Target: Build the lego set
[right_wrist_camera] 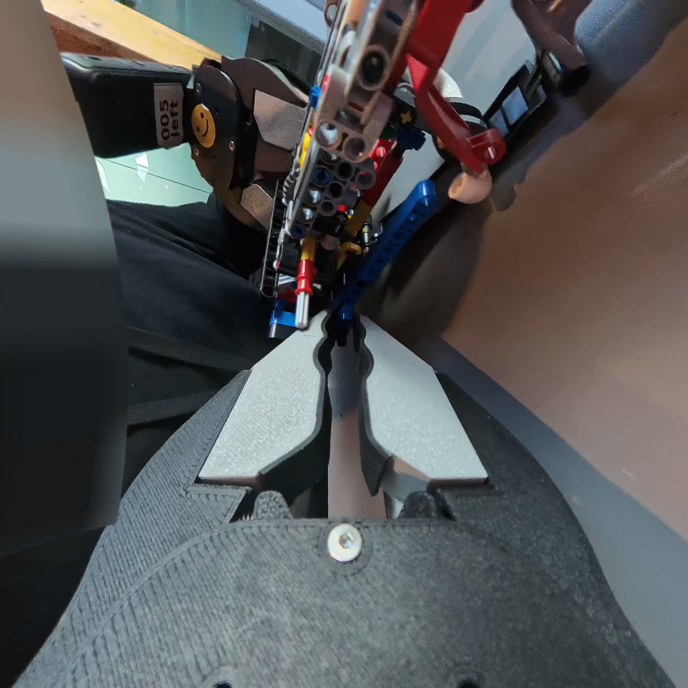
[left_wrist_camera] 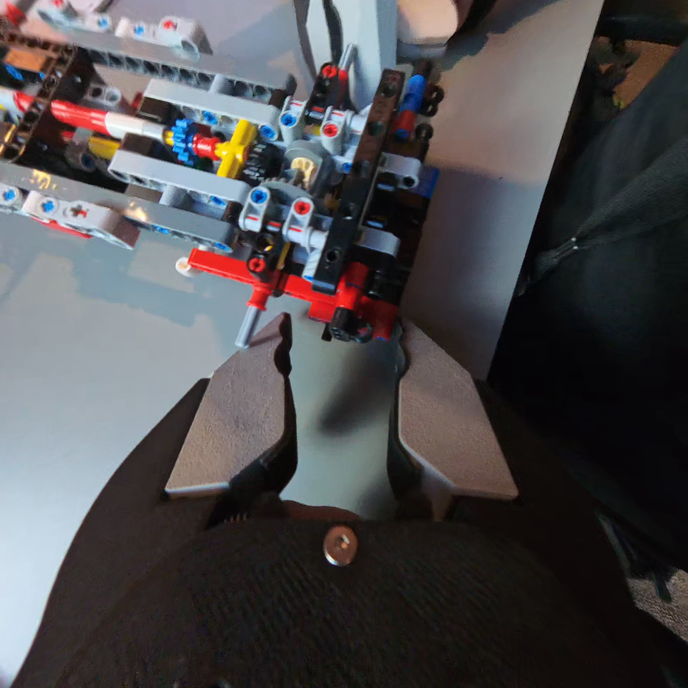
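The Lego Technic model (left_wrist_camera: pixel 260 156) is a long frame of grey and black beams with gears, a yellow cross piece and a red end section (left_wrist_camera: pixel 350 298). My left gripper (left_wrist_camera: pixel 344 324) is open, its fingers on either side of that red end; the right finger touches it and the left stands a little off. In the right wrist view the model (right_wrist_camera: pixel 335 149) shows end-on. My right gripper (right_wrist_camera: pixel 343 320) is shut on a black pin at the end of a blue beam (right_wrist_camera: pixel 391 242) that sticks out from the model. The left gripper (right_wrist_camera: pixel 257 156) shows beside the model there.
The grey table (left_wrist_camera: pixel 93 372) spreads out to the left, and its edge runs down the right of the model, with dark fabric (left_wrist_camera: pixel 595 298) beyond. A grey axle (left_wrist_camera: pixel 249 327) pokes out just left of my left finger. A person's fingertip (right_wrist_camera: pixel 469 188) touches the model near a red curved beam (right_wrist_camera: pixel 443 111). Tip to tip, the grippers are about 8 cm apart.
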A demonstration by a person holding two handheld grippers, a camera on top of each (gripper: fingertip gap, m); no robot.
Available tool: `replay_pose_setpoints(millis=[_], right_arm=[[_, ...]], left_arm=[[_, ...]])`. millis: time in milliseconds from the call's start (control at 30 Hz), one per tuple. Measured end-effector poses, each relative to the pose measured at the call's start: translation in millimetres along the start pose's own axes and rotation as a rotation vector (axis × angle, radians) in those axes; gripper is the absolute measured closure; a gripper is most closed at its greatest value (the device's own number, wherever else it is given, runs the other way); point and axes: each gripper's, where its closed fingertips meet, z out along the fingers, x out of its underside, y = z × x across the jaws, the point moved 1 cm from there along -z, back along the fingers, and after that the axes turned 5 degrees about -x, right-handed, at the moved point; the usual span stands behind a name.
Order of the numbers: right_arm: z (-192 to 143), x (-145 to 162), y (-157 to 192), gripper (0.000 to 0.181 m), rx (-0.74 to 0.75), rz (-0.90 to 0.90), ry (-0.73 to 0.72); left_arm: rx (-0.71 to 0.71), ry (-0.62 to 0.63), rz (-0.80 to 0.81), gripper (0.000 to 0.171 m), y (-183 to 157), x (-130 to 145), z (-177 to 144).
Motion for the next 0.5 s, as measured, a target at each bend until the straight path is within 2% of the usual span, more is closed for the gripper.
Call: replay_pose_setpoints(millis=[133,167,233,500], right_arm=[[-3.2,-1.6,0.9,0.175,-0.021,0.012,-0.011],[-3.5,-1.9,1.0,0.175,-0.023,0.013,-0.013],[-3.9,-2.6,1.6,0.175,-0.033,0.017,-0.017],[-5.6,3.9,-1.2,0.175,-0.016,0.021,0.018]], left_arm=[[0.023,-0.066,-0.065,0.104,8.6,-10.0,-3.8],[0.051,-0.097,-0.077,0.106,7.6,-12.7,-5.7],[0.142,-0.130,-0.094,0.123,-0.4,-14.9,-6.2],[0.156,-0.078,-0.038,0.130,-5.0,-9.6,1.3]])
